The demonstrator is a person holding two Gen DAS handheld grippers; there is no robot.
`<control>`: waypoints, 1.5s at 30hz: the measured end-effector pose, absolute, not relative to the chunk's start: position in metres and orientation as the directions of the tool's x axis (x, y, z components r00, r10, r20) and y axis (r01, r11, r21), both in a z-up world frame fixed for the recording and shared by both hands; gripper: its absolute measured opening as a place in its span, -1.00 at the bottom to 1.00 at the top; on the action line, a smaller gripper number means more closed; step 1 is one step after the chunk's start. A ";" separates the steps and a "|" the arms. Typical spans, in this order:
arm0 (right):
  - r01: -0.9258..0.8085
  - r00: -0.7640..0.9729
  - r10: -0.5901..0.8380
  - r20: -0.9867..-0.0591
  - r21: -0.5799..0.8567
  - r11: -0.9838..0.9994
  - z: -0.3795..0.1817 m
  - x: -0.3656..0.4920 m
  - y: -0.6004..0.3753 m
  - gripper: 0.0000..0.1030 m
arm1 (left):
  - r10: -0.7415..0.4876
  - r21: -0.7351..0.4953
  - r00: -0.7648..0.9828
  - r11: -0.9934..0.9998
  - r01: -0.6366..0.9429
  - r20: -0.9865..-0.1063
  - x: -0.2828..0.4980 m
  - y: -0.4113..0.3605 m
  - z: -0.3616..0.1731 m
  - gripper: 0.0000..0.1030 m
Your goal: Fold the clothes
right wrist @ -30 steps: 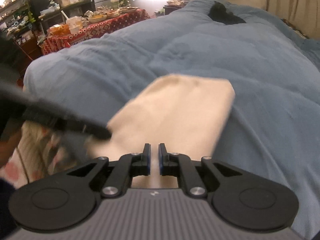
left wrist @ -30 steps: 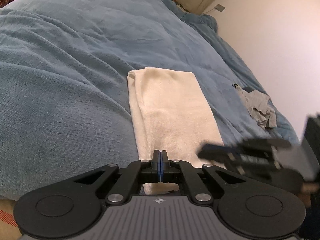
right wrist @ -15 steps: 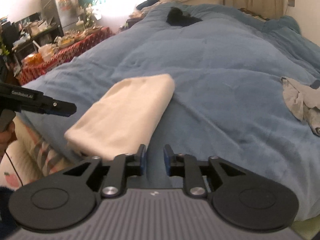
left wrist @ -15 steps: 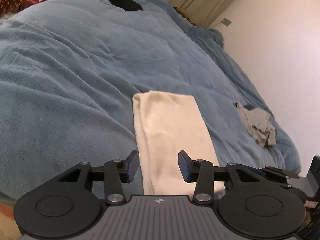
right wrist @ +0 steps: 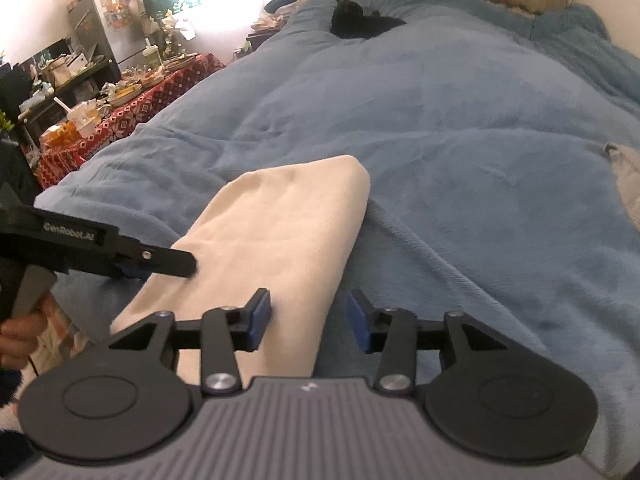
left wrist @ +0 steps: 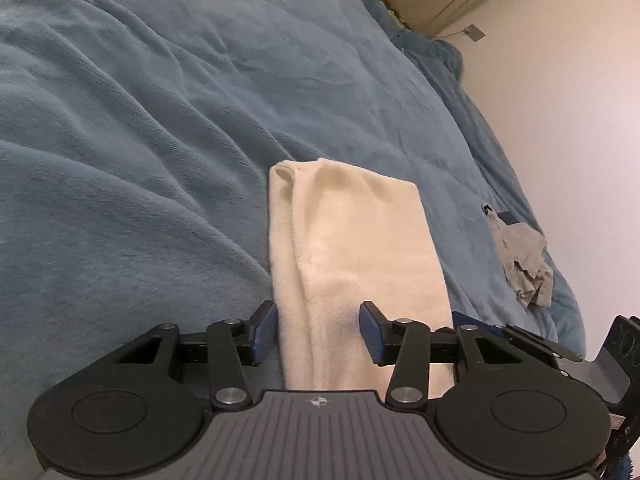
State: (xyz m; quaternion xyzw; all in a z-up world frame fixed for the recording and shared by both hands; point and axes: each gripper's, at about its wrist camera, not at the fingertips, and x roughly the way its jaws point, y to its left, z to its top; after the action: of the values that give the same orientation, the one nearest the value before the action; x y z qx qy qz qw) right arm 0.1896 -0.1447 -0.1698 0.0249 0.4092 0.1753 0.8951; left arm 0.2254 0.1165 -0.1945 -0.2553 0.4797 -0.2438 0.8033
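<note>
Opening, left gripper (left wrist: 318, 332) and right gripper (right wrist: 308, 322) both half-spread over folded cream garment (left wrist: 352, 248), gripping nothing; grey garment (left wrist: 524, 264) at 3 o'clock on blue duvet (left wrist: 160, 120).

The folded cloth (left wrist: 352, 264) lies on the blanket (left wrist: 160, 140), near its front edge. To the right of it, well apart, a crumpled garment (left wrist: 524, 264) lies on the same blanket. Far behind, a dark item (right wrist: 360, 22) rests on the blanket. Left of the bed stands a cluttered table (right wrist: 120, 112).
</note>
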 end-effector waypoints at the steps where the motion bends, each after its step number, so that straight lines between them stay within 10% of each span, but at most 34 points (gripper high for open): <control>1: -0.292 0.600 0.337 -0.725 0.194 0.937 -0.170 0.192 -0.144 0.01 | -0.640 -0.646 0.420 0.749 0.150 -0.644 0.228 0.115 -0.196 -0.02; 9: -0.286 0.587 0.349 -0.731 0.217 0.934 -0.176 0.205 -0.140 0.03 | -0.657 -0.664 0.424 0.731 0.157 -0.623 0.236 0.109 -0.202 0.00; 21: -0.306 0.617 0.361 -0.699 0.209 0.929 -0.166 0.192 -0.137 -0.52 | -0.604 -0.576 0.538 0.779 0.246 -0.588 0.210 0.097 -0.157 -0.45; 45: -0.302 0.601 0.356 -0.715 0.210 0.930 -0.179 0.221 -0.130 -0.31 | -0.560 -0.579 0.509 0.803 0.140 -0.654 0.201 0.110 -0.186 -0.36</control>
State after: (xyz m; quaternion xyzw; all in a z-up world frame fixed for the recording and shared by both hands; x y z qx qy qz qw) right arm 0.2209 -0.1303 -0.1790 0.0336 0.4069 0.1841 0.8941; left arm 0.2006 0.1102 -0.1858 -0.2338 0.4490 -0.2090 0.8367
